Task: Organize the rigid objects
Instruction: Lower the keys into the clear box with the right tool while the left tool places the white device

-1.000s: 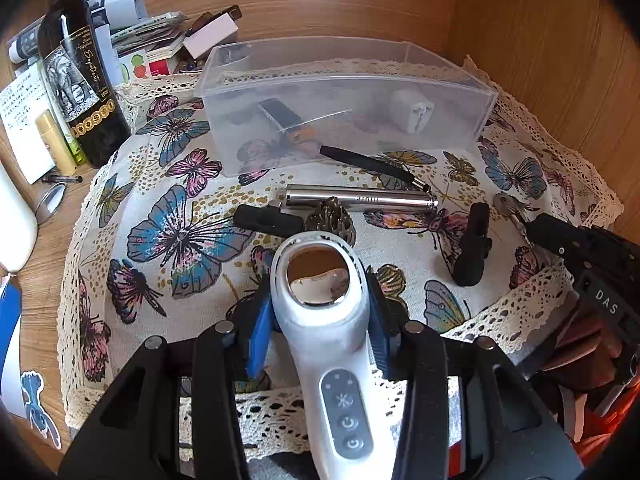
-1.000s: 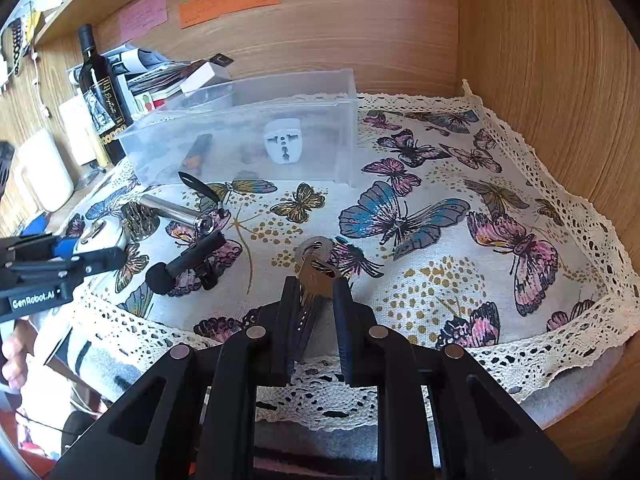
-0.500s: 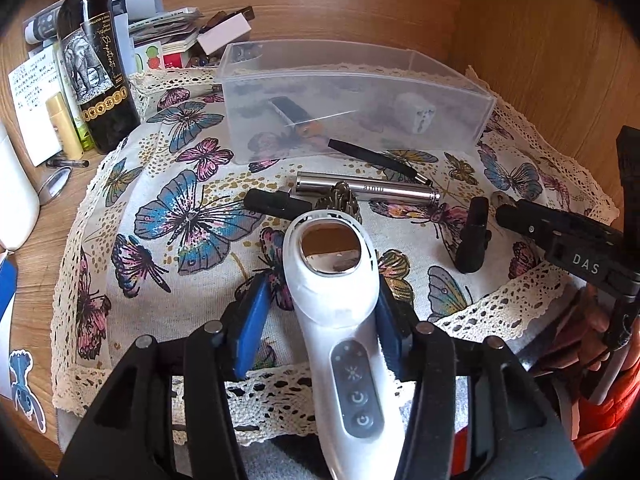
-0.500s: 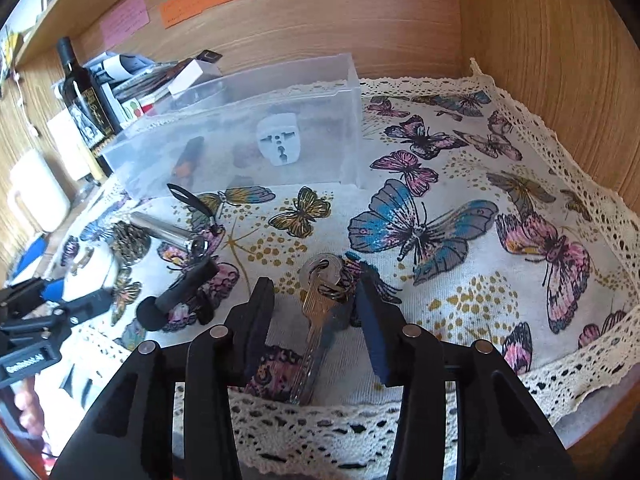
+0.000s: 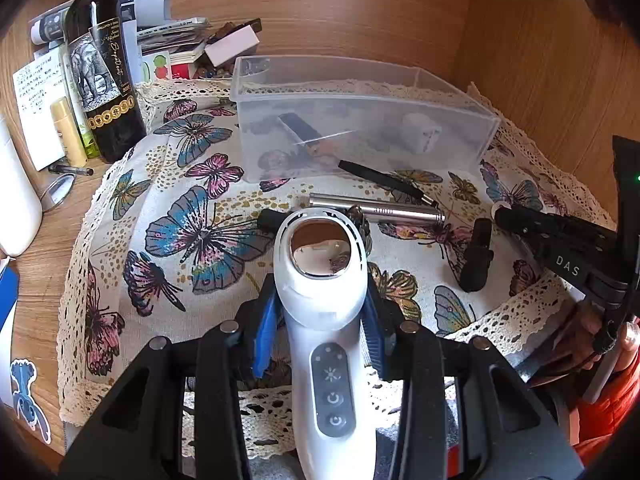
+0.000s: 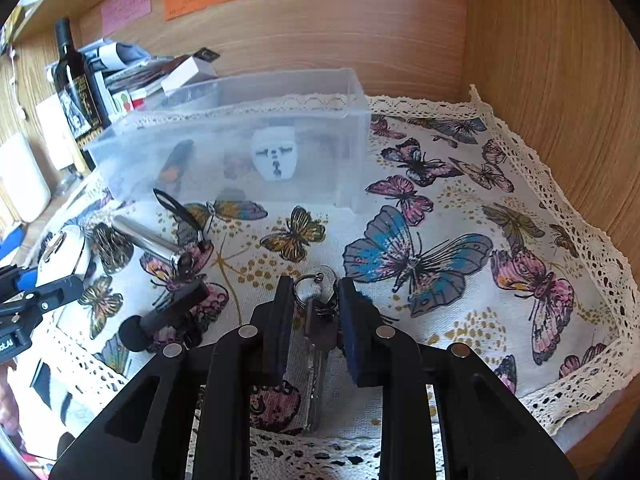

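My left gripper point(image 5: 320, 312) is shut on a white handheld device point(image 5: 324, 320) with buttons and a mirrored head, held above the butterfly cloth point(image 5: 192, 236). My right gripper point(image 6: 314, 300) is open, its fingers either side of a bunch of keys point(image 6: 318, 320) lying on the cloth. A clear plastic bin point(image 5: 360, 120) at the back holds a white plug adapter point(image 6: 275, 158) and a dark flat item. On the cloth lie a silver flashlight point(image 5: 376, 212), a black pen point(image 5: 380, 180), a black cylinder point(image 5: 476, 256) and a pine cone point(image 6: 112, 246).
A wine bottle point(image 5: 102, 64), a yellow tube point(image 5: 70, 132), papers and small boxes stand at the back left. A white container point(image 5: 16, 204) is at the far left. Wooden walls close the back and right sides.
My right gripper has opened and moved down so its fingers straddle the keys on the cloth. My left gripper has lifted and drawn back slightly with the white device.
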Available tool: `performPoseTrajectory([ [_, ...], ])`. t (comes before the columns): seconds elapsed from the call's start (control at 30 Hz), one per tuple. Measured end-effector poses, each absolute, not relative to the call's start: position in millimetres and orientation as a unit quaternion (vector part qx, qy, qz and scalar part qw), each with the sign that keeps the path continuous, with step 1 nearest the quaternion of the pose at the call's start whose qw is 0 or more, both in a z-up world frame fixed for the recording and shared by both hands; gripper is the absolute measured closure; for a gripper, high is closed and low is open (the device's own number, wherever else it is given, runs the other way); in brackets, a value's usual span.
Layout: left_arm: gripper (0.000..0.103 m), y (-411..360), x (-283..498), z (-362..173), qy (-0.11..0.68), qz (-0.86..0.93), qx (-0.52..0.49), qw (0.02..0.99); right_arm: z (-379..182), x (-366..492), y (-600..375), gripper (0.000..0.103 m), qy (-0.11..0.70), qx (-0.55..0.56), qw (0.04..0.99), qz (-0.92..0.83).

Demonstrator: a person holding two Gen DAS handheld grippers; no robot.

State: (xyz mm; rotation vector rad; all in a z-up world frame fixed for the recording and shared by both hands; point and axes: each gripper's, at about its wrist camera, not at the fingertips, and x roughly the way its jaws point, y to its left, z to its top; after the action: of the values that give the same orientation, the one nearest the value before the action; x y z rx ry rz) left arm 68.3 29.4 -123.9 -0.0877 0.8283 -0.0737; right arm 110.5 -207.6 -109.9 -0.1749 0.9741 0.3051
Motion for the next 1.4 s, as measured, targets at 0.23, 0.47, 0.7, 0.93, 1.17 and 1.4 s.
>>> performPoseTrajectory([
  [0.23,0.065,39,69,-102,0.373,-0.032,-0.053,0.926,-84,110,-210,0.083,0.433,-0.087,0.886,0.143],
  [0.47,0.065,43,73,-79,0.343,-0.037,-0.061,0.937,-61,113,-206,0.083,0.400,-0.097,0.899,0.151],
  [0.7,0.065,49,83,-53,0.311,-0.038,-0.066,0.947,-31,125,-197,0.083,0.355,-0.107,0.914,0.163],
  [0.93,0.065,57,104,-26,0.287,-0.031,-0.069,0.955,-11,144,-184,0.083,0.319,-0.119,0.924,0.177],
  [1.17,0.065,61,134,-1,0.266,-0.016,-0.056,0.962,-8,166,-166,0.083,0.310,-0.123,0.922,0.195],
  [1.4,0.065,64,174,2,0.271,0.004,-0.033,0.962,-14,178,-144,0.083,0.313,-0.132,0.914,0.221],
])
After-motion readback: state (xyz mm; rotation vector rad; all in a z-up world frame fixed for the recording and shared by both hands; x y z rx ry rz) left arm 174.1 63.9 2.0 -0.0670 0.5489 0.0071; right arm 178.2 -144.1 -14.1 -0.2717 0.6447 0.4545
